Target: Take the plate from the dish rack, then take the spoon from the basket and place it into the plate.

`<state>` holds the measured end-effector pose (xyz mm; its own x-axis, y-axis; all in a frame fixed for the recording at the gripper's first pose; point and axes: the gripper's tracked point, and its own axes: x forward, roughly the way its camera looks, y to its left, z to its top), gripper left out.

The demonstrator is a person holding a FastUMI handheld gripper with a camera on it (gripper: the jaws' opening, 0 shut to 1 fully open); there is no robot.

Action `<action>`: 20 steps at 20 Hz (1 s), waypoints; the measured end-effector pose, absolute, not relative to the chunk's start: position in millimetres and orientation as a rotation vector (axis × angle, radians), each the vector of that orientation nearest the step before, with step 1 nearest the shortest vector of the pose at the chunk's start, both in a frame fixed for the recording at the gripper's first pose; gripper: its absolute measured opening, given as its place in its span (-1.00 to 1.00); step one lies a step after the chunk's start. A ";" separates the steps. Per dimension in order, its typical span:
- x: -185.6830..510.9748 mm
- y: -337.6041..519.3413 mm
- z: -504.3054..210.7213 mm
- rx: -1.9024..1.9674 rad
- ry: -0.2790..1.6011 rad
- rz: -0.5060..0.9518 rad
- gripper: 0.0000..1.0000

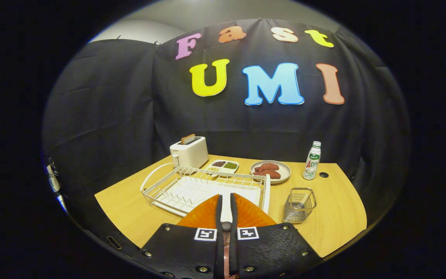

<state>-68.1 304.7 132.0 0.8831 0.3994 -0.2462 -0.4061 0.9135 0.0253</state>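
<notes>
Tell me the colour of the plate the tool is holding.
Orange, translucent-looking. The plate shows best in the gripper view, clamped between the fingers of the tool, just in front of the rack.

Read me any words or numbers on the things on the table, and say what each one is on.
Bottle: label print too small to read.
Markers on the gripper, shut on the orange plate: square patterns, no words.
Toaster, dish rack, basket: no writing seen.
</notes>
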 end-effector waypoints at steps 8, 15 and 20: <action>-66.8 340.1 104.9 0.012 0.271 0.476 -0.90; -73.6 354.3 68.8 0.049 0.328 0.503 -0.90; -78.5 343.2 66.4 0.036 0.298 0.499 -0.90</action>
<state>-78.5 343.2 66.4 0.8358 0.4764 -0.2730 -0.4658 0.8784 0.1067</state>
